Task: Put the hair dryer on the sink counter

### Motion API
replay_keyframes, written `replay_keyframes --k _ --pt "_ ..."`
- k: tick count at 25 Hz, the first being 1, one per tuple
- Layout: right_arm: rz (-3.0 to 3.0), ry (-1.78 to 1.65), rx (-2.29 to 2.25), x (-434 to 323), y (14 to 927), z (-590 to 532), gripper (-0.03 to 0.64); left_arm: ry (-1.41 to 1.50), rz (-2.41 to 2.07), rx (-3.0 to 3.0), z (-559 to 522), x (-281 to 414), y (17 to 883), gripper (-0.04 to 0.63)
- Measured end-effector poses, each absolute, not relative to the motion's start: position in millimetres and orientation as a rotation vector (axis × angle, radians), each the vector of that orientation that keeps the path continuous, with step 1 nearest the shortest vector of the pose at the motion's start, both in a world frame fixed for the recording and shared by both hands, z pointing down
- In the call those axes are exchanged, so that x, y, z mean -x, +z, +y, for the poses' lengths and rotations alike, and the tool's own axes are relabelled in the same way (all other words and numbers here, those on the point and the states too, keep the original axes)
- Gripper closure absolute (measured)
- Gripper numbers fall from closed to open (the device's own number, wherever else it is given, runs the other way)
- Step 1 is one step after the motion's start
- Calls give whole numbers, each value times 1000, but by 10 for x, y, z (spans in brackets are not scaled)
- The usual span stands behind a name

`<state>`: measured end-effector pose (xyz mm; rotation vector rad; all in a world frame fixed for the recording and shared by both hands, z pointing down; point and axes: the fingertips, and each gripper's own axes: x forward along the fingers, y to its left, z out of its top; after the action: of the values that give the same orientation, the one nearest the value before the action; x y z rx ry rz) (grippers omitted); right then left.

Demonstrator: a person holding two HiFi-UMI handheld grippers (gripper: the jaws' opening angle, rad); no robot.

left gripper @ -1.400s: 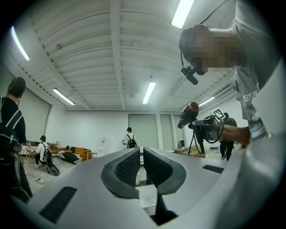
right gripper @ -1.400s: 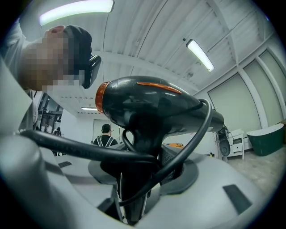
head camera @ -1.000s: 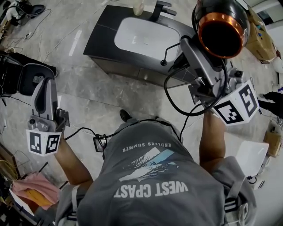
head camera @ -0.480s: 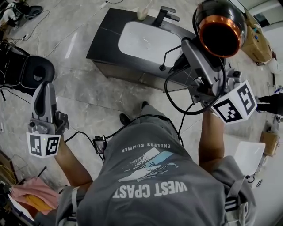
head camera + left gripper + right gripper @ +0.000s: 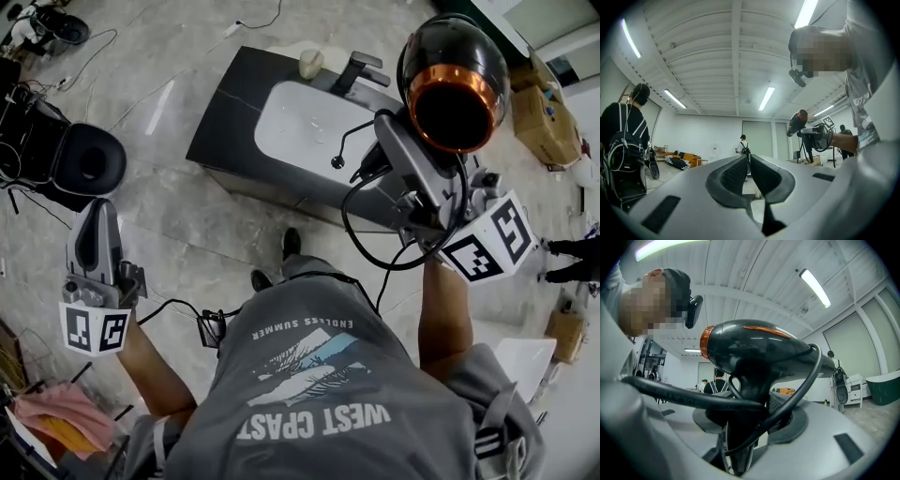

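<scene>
A black hair dryer [image 5: 456,84] with an orange ring stands upright in my right gripper [image 5: 389,128], which is shut on its handle. Its black cord [image 5: 373,234] loops round the gripper and trails down past my body. In the right gripper view the dryer [image 5: 754,348] fills the middle, with the cord [image 5: 693,399] wrapped across the jaws. The dark sink counter [image 5: 225,122] with a white basin [image 5: 309,117] and a black faucet [image 5: 356,70] lies ahead on the floor, below and left of the dryer. My left gripper [image 5: 97,211] is held out at the left, shut and empty.
A black chair [image 5: 80,159] stands left of the counter. A small pale cup [image 5: 310,63] sits at the counter's far edge. Cardboard boxes [image 5: 544,122] are at the right, and a pink cloth [image 5: 47,412] lies at the lower left. A person with a backpack [image 5: 626,140] stands nearby.
The sink counter has come nearer and lower in the head view. Both grippers have moved forward toward it, and the dryer stays in the right gripper. A foot has stepped forward.
</scene>
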<state>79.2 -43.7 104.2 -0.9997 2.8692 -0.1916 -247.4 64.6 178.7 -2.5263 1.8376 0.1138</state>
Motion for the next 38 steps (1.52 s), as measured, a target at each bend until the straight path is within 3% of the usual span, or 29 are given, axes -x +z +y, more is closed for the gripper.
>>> replay_keyframes --k 27,38 --pt "2954 -297 798 -570 1480 -1822 380 24 1946 2454 -432 2326 1837 557" --pt "2988 -384 859 12 1834 -2279 380 108 1904 2557 -1104 2882 2143 558"
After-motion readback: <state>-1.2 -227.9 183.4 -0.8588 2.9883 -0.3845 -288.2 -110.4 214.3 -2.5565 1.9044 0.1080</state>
